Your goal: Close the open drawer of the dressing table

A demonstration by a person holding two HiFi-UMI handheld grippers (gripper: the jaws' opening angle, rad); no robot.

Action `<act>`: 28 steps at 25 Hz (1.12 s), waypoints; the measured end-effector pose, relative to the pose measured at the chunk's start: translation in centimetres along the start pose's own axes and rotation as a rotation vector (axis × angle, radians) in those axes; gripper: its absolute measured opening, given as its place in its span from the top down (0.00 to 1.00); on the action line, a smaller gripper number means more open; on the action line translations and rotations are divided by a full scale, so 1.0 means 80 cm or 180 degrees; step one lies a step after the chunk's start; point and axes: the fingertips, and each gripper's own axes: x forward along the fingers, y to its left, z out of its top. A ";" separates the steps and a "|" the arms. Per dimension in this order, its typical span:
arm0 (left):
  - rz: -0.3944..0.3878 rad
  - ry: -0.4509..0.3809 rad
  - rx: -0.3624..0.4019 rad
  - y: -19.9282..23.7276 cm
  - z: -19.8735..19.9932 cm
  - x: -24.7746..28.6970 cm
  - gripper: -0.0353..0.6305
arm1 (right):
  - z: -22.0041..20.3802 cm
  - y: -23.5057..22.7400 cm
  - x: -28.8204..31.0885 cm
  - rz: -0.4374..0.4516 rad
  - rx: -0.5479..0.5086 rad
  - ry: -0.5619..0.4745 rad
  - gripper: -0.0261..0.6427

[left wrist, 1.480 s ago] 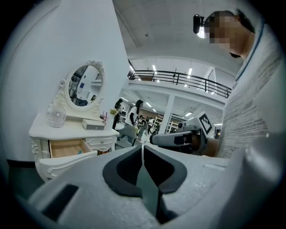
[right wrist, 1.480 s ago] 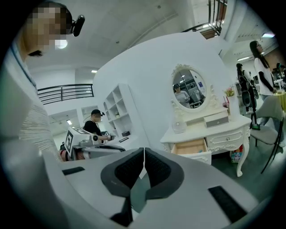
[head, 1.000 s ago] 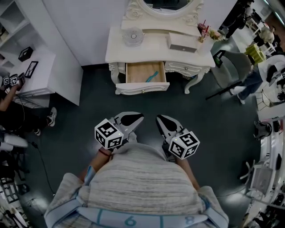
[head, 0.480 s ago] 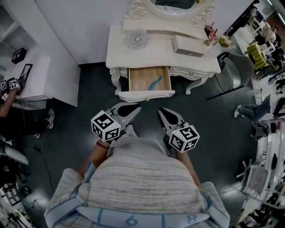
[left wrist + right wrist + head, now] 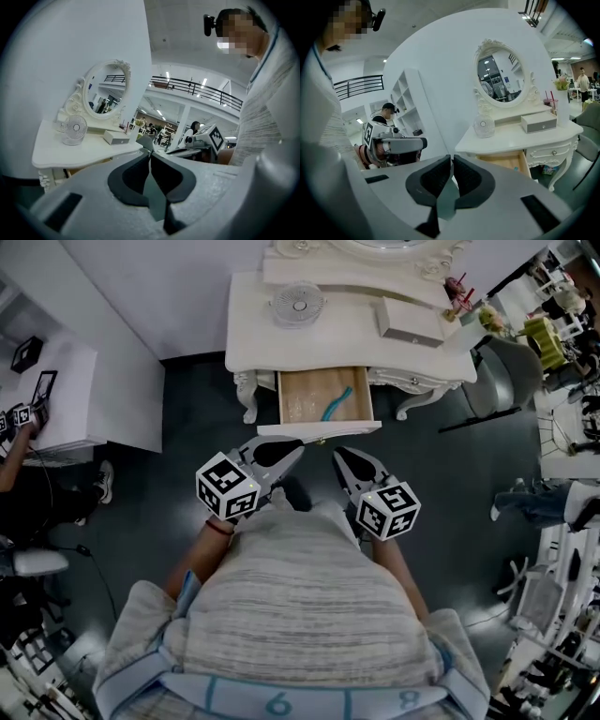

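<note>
Two hand-held grippers, both clenched on nothing: left hand-held gripper point(image 5: 286, 454) and right hand-held gripper point(image 5: 342, 460) side by side near front of open drawer point(image 5: 309, 399). Drawer pulled out from white bench point(image 5: 356, 324), teal item point(image 5: 336, 401) inside. Small fan point(image 5: 298, 304) on bench top.

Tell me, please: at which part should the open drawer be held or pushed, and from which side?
The white front panel, at its middle, from the front. The drawer stands pulled straight out of the dressing table, so a push there would probably slide it in evenly.
</note>
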 end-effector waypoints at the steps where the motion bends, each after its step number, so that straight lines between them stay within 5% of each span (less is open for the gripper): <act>1: -0.0020 0.0021 -0.0005 0.001 -0.003 0.002 0.92 | -0.004 -0.002 0.005 -0.0009 0.0000 0.0028 0.94; 20: 0.0249 0.0295 -0.0245 0.047 -0.070 0.055 0.92 | -0.109 -0.109 0.068 -0.0095 0.0110 0.0724 0.94; 28: 0.0231 0.0599 -0.0406 0.072 -0.126 0.082 0.92 | -0.158 -0.139 0.098 -0.0159 0.0160 0.1028 0.94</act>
